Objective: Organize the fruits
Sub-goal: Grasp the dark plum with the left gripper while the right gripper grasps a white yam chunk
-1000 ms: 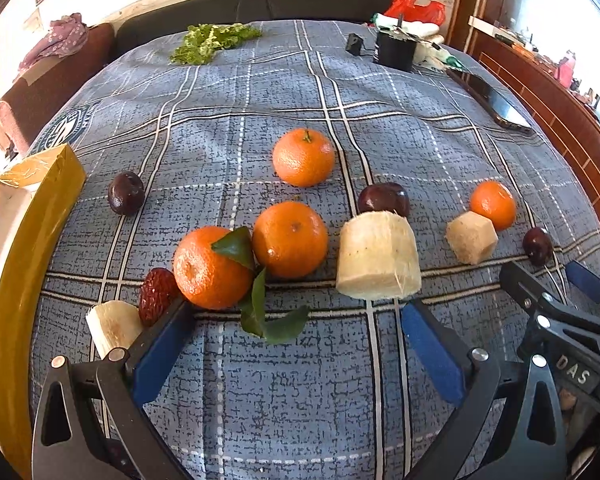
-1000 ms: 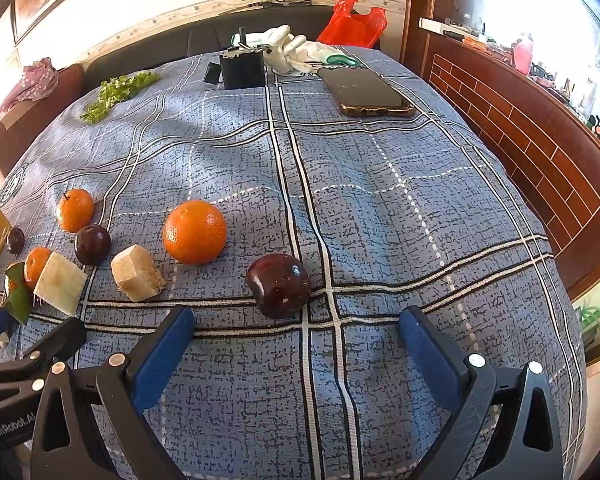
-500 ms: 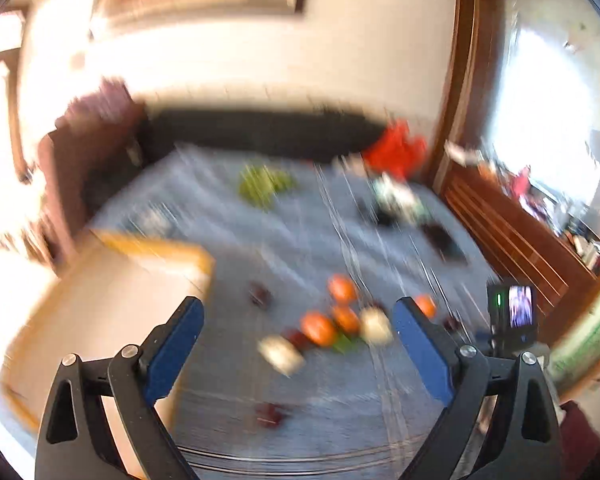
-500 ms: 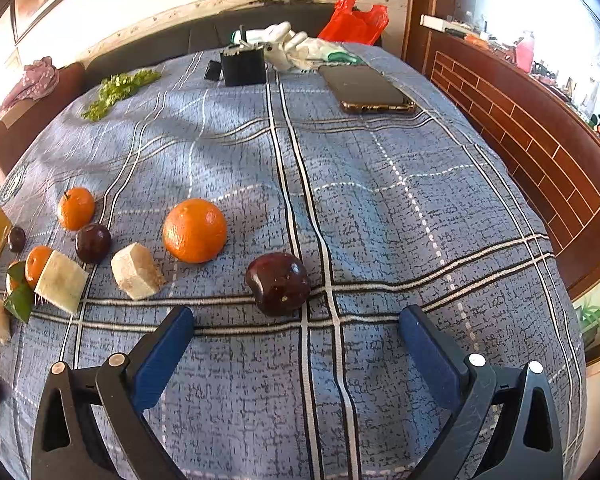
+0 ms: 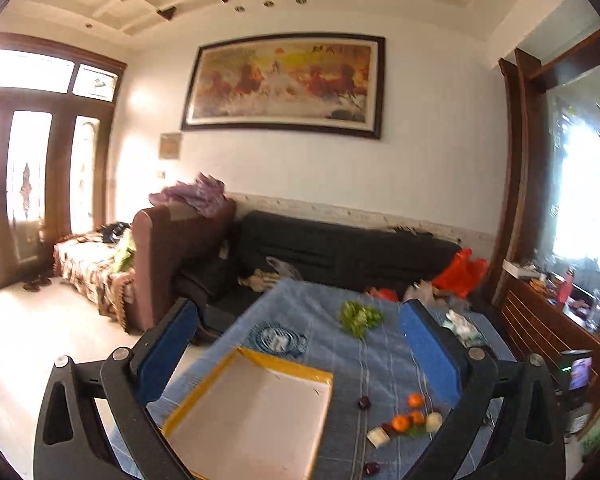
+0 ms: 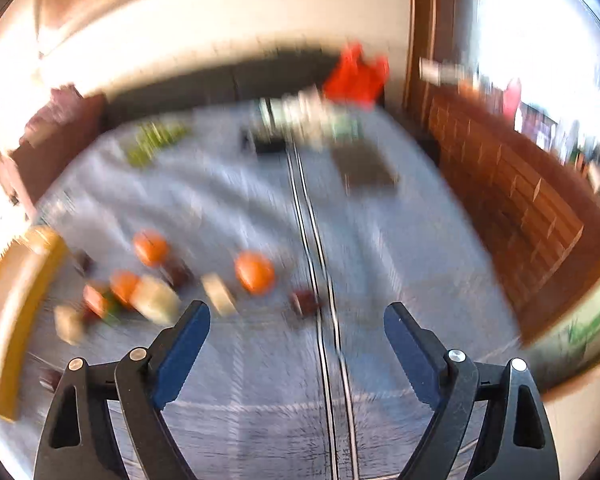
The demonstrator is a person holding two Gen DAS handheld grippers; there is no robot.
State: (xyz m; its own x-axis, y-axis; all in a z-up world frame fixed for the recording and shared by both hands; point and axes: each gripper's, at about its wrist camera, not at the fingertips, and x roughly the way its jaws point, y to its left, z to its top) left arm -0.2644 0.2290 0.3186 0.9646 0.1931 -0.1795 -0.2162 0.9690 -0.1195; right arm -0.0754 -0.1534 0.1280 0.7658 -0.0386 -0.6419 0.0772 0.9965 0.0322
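Your left claw (image 5: 298, 336) is opening, its blue pads (image 5: 428, 346) wide apart with nothing between them. It hangs high above the counter (image 5: 380, 356), which is covered in a blue checked cloth. In its view a shallow tray (image 5: 256, 412) with a yellow rim lies at about 6 o'clock. The fruits sit at 5 o'clock, just beside the tray: three oranges (image 5: 401, 423), pale cut chunks (image 5: 378, 437) and dark plums (image 5: 364, 402), all on the cloth and none in the tray. A bunch of green leaves (image 5: 358, 317) lies farther out at 12 o'clock, and a black sofa (image 5: 340, 252) stands beyond the counter's far edge.

Your right claw (image 6: 298, 314) is closing, yet its pads (image 6: 184, 340) grip nothing; only bare cloth shows between them. Its view is badly blurred. The fruit cluster spreads from 9 to 11 o'clock, with one orange (image 6: 255, 272) and a dark plum (image 6: 306, 301) nearest the claw. The tray's yellow edge (image 6: 16, 300) shows at 9 o'clock. A dark flat object (image 6: 366, 168), too blurred to identify, lies at 12 o'clock.
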